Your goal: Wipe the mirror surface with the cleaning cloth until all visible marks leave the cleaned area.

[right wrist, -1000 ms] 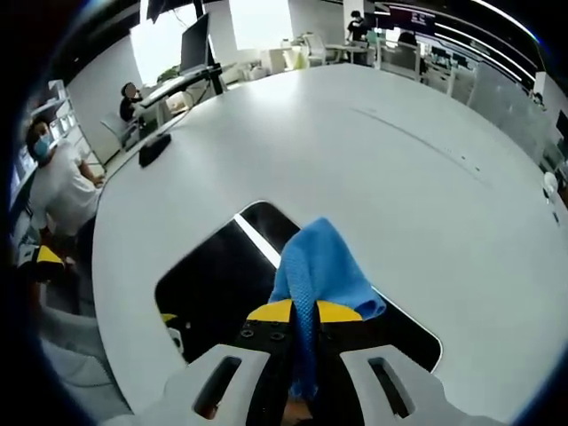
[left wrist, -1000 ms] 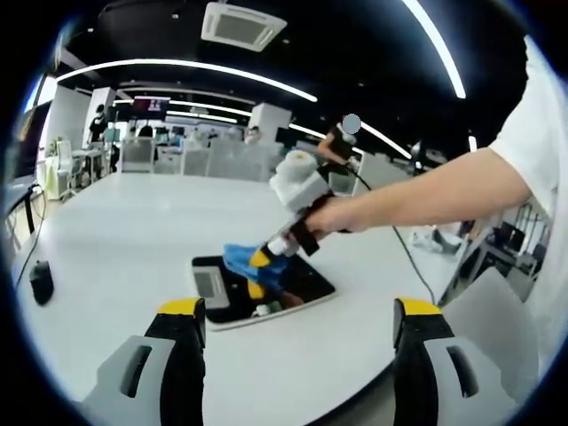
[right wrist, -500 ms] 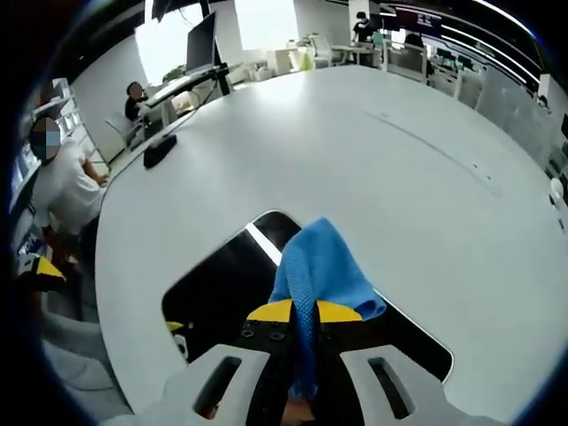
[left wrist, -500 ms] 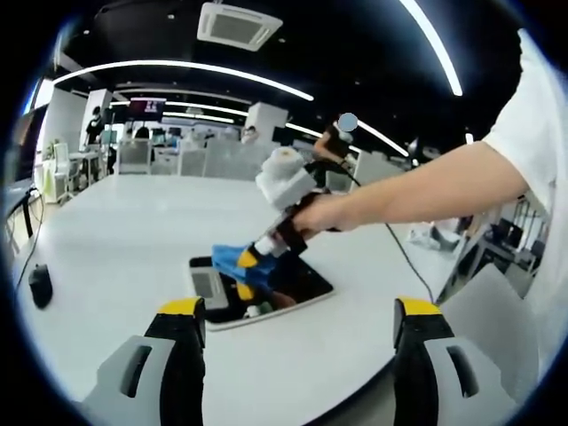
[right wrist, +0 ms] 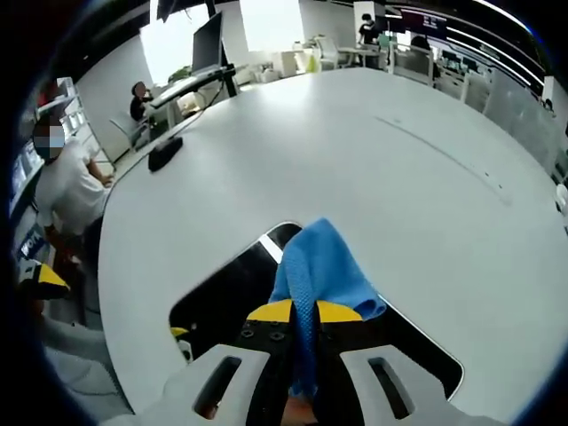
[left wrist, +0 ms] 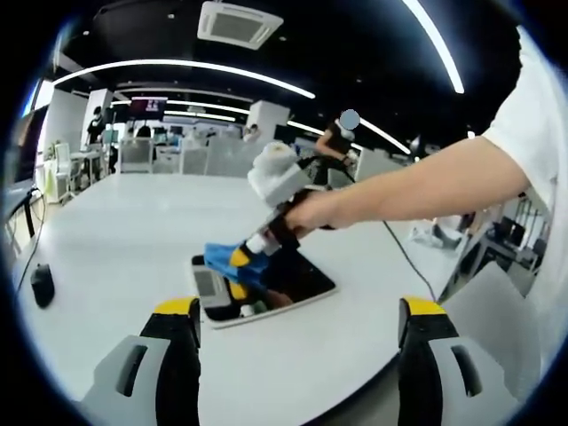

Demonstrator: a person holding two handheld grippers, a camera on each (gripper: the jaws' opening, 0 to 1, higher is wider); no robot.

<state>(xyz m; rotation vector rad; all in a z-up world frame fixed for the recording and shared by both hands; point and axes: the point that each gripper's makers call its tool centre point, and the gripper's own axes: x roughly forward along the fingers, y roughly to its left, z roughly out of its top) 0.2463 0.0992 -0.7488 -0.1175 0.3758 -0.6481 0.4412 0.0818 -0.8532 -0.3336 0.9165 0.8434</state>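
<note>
Crumpled blue cloth (right wrist: 321, 271) pinched in right fingers (right wrist: 266, 312) over dark mirror (right wrist: 226, 293); left fingers (left wrist: 177, 312) spread

We saw wide bare table (right wrist: 373, 151) all round the mirror (left wrist: 297, 284), free on every side. Only obstacles: dark mouse (left wrist: 41, 284) far off nr the edge, and person's arm (left wrist: 417, 191) stretched over mirror's rt side.

Left grey two-jaw gripper (left wrist: 297, 377): yellow-tipped black jaws. Right white-bodied gripper (right wrist: 303, 312): yellow jaw tips, grey slotted housing. Person's short white sleeve (left wrist: 532, 106), bare forearm.
</note>
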